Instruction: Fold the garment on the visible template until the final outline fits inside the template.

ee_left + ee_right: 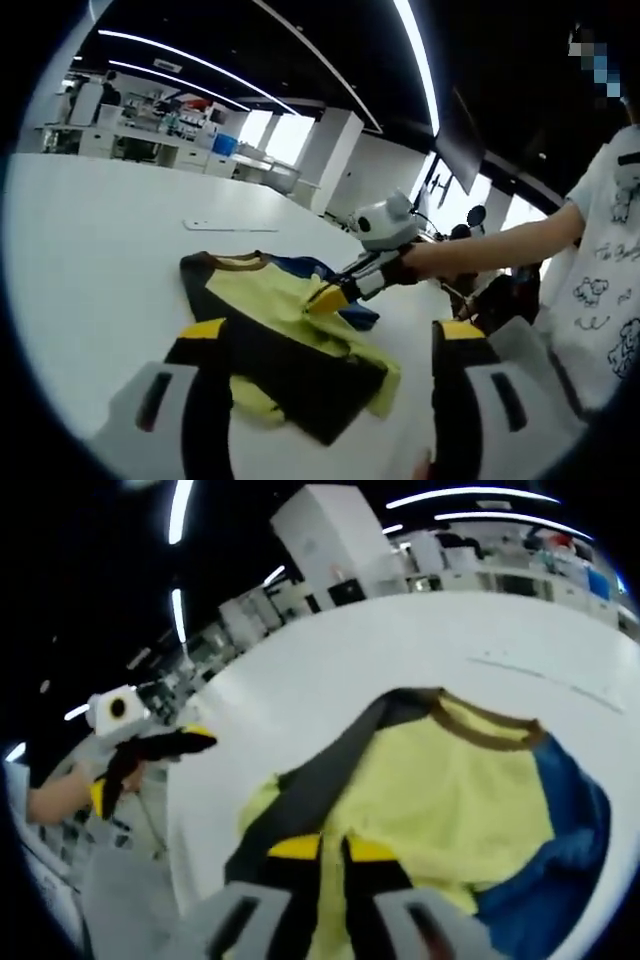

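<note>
On the white table (pixel 90 250) a yellow, black and blue garment (pixel 285 335) was spread, partly folded and rumpled. In the left gripper view its long axis was seen running from the brown-trimmed collar (pixel 240 262) at the far end toward the near black hem, slanting down to the right. A thin line of the template (pixel 230 228) was made out on the table just beyond the collar.

The right gripper (pixel 330 296) was seen there from outside, held by a person's hand (pixel 425 258), its yellow tips pressed together on a yellow fold of the garment. The left gripper (pixel 330 400) was held above the near edge with its jaws wide apart, nothing between them.

From the right gripper view the collar (pixel 480 725) pointed away and to the right, with the blue part (pixel 570 810) at the right side. The left gripper (pixel 150 755) was seen off the table's edge, clear of the cloth.
</note>
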The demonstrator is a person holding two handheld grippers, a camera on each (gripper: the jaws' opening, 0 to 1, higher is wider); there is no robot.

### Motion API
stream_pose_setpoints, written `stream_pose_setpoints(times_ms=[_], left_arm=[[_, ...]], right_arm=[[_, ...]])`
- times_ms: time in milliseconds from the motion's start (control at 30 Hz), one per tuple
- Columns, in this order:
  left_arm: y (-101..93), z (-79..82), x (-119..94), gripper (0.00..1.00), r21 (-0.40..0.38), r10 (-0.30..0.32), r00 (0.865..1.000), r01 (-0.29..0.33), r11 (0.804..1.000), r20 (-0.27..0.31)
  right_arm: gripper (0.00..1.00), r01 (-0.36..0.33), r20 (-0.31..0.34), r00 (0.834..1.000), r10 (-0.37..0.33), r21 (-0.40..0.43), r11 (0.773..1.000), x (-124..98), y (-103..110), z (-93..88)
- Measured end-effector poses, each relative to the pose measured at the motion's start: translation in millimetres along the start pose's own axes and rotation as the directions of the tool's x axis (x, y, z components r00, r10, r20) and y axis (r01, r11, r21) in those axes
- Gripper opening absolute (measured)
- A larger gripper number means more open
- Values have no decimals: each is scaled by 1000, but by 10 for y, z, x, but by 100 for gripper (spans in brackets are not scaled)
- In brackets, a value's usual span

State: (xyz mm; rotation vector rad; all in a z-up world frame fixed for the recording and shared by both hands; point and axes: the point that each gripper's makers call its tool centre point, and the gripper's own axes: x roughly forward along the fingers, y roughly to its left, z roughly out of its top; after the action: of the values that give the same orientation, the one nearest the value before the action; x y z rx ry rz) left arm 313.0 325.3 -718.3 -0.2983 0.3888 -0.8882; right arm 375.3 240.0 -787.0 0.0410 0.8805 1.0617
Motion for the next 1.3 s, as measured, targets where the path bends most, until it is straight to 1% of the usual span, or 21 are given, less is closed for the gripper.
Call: stream_pose_setpoints(times_ms=[33, 100, 200, 233, 300, 333, 367, 400, 467, 600, 700, 733, 767, 833, 933, 1000, 1067, 1167, 1200, 1233, 1300], left_arm=[[3, -13, -6, 79, -5, 0, 1000, 0, 1000, 2], [-4, -22, -12, 79, -8, 3, 1000, -3, 1000, 4], [-15, -29, -17, 79, -10, 2, 1000, -2, 1000, 6], [-15, -33, -19, 79, -8, 3, 1000, -3, 1000, 5], [-21, -38, -23, 79, -6, 3, 1000, -3, 1000, 3], [-20, -39, -26, 79, -6, 5, 1000, -5, 1000, 3], [-23, -43, -28, 79, -6, 4, 1000, -4, 1000, 1], [-23, -46, -35, 79, 1, 8, 1000, -8, 1000, 0], [-20, -49, -42, 79, -3, 10, 1000, -10, 1000, 2], [-35, -61, -53, 79, -7, 10, 1000, -10, 1000, 4], [-59, -78, -55, 80, -7, 5, 1000, -5, 1000, 1], [-61, -84, -56, 80, -5, 5, 1000, -5, 1000, -1], [-63, -94, -58, 80, -3, 6, 1000, -6, 1000, -5], [-71, -98, -62, 80, -6, 4, 1000, -5, 1000, -5], [-79, -88, -72, 80, -9, 5, 1000, -5, 1000, 2], [-74, -87, -78, 80, -9, 8, 1000, -8, 1000, 3], [-75, -91, -86, 80, -12, 10, 1000, -10, 1000, 4], [-82, -91, -96, 80, -18, 12, 1000, -12, 1000, 8], [-85, -90, -102, 80, -22, 12, 1000, -12, 1000, 10], [-85, -90, -104, 80, -23, 13, 1000, -13, 1000, 11], [-89, -94, -111, 80, -24, 15, 1000, -15, 1000, 11]], right_arm=[[10, -4, 1, 1000, 4, -9, 1000, -2, -57, -27], [14, -4, 15, 1000, 5, -39, 999, -64, -38, -3], [20, -8, 29, 1000, 9, -54, 999, -180, 11, -9], [24, 2, 46, 999, 2, -84, 996, -219, -28, 6], [36, 27, 69, 997, -20, -99, 995, -323, -3, -21], [42, 30, 72, 997, -23, -102, 994, -336, -6, -24], [50, 42, 85, 996, -32, -110, 993, -370, -51, -20], [55, 49, 91, 995, -39, -118, 992, -396, -77, -27], [61, 78, 93, 994, -65, -138, 987, -449, -190, -62], [67, 97, 95, 992, -84, -135, 986, -560, -230, -157], [82, 128, 106, 988, -113, -149, 981, -611, -301, -189], [86, 148, 97, 986, -133, -162, 976, -631, -348, -221], [91, 147, 98, 986, -133, -156, 977, -635, -361, -229], [96, 154, 112, 984, -137, -160, 975, -667, -345, -249], [96, 161, 95, 985, -147, -173, 972, -691, -339, -311], [91, 176, 91, 983, -161, -188, 966, -710, -380, -336], [81, 185, 82, 982, -171, -204, 961, -721, -387, -373], [70, 203, 73, 979, -191, -219, 954, -719, -404, -439], [64, 204, 71, 979, -193, -221, 954, -718, -403, -452], [56, 205, 65, 979, -196, -221, 953, -718, -426, -473], [49, 196, 66, 980, -186, -206, 959, -699, -408, -482]])
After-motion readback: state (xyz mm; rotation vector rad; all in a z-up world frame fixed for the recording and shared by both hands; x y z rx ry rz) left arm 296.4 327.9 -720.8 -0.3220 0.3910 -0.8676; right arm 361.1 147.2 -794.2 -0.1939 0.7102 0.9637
